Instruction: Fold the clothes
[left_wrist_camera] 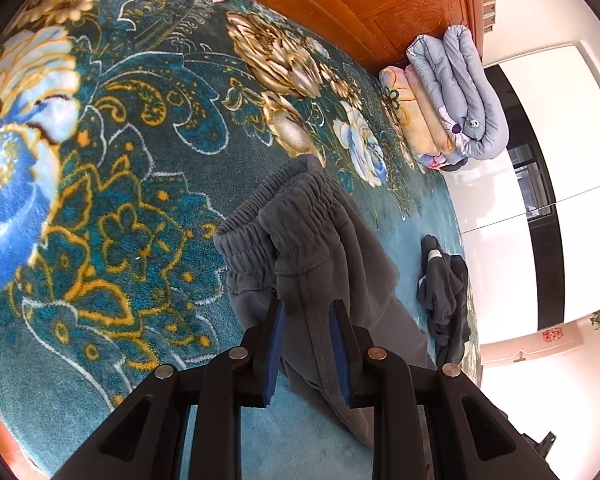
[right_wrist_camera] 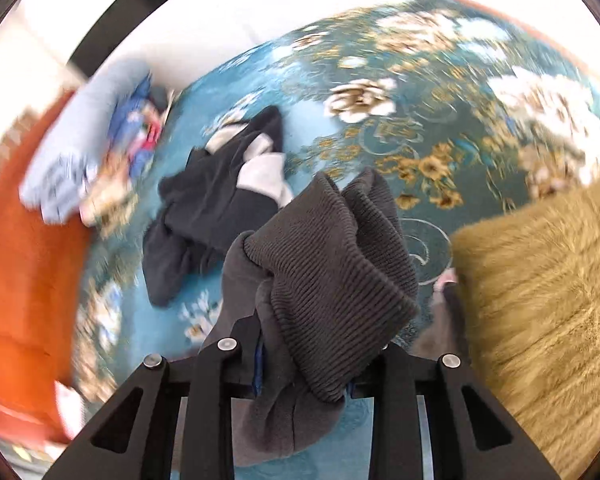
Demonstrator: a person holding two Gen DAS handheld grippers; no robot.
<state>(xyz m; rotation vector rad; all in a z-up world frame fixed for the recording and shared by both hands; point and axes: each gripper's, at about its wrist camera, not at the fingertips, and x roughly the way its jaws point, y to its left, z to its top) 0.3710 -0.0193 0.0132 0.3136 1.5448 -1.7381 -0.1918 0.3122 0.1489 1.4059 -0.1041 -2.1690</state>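
Black linkage arms fill the bottom of both views. Low in the left wrist view, the left hand-held gripper (left_wrist_camera: 307, 312) has its blue pads (left_wrist_camera: 274, 350) on either side of a side seam of grey sweatpants (left_wrist_camera: 320, 240), pinching the cloth a little below the gathered elastic waistband (left_wrist_camera: 260, 216), which bunches up at centre frame. Most of the sweatpants trail down over the teal flowered blanket (left_wrist_camera: 120, 160) on the bed.

In the right wrist view, blurred by motion, the right hand-held gripper (right_wrist_camera: 304, 364) is mostly buried under cloth: two ribbed cuffs (right_wrist_camera: 332, 264) of the same grey pants are heaped over it, and it appears clamped on them, though its tips are hidden. So the pants seem strung between the two, waist at one end, cuffs at the other.

They look thick, soft and limp, a fleece that sags and keeps no shape, not slippery and not fragile. My guess is that the firm spots are best to hold: the elastic band and the ribbed cuffs, with both layers caught together.

A dark garment (right_wrist_camera: 212, 208) lies crumpled at centre left, apart from the pants. Rolled quilts (left_wrist_camera: 452, 96) sit at upper right of the left view; a tan furry cushion (right_wrist_camera: 548, 300) at right of the other.
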